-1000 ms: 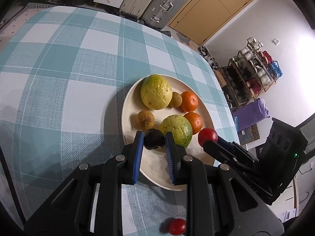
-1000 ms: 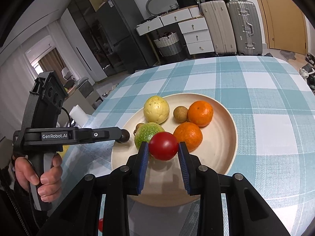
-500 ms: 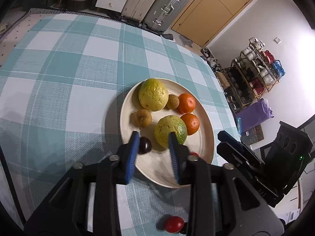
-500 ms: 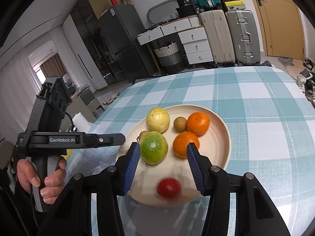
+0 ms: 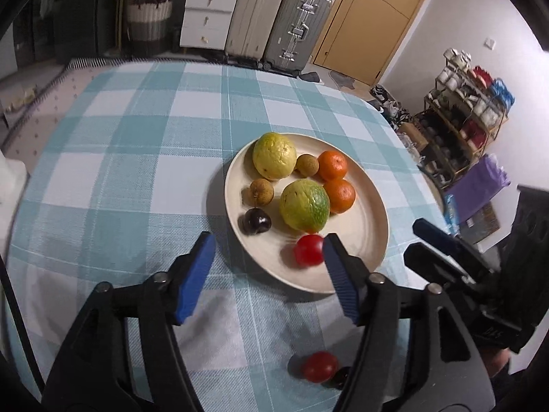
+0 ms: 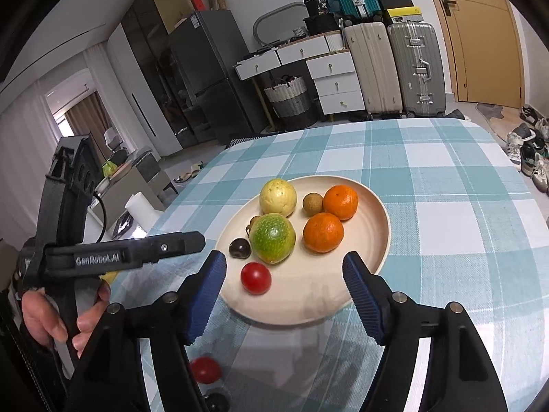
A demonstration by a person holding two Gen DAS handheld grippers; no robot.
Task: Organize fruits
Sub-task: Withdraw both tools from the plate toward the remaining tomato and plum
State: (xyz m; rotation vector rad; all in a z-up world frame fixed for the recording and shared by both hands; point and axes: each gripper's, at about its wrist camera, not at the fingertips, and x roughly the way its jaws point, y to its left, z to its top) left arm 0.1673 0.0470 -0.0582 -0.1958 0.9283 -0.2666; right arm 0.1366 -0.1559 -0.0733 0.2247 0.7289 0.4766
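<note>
Both claws opening, nothing pinched: left gripper (image 5: 267, 274) and right gripper (image 6: 284, 292) spread over the near rim of the plate (image 6: 381, 213) on the teal checked tablecloth (image 5: 137, 158). One loose red tomato (image 5: 319, 366) lies on the cloth behind the left fingertips; another tomato (image 6: 255, 278), a dark plum (image 6: 240, 248), guavas and oranges sit on the plate just ahead. Far beyond: suitcases (image 6: 394, 72), white drawers (image 6: 334, 75), a wooden door (image 6: 480, 34).

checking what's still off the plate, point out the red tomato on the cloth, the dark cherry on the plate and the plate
red tomato on the cloth (image 5: 319, 366), left wrist view, middle of its skin
dark cherry (image 5: 257, 220), left wrist view, its top
plate (image 5: 372, 240), left wrist view, bare right side
</note>
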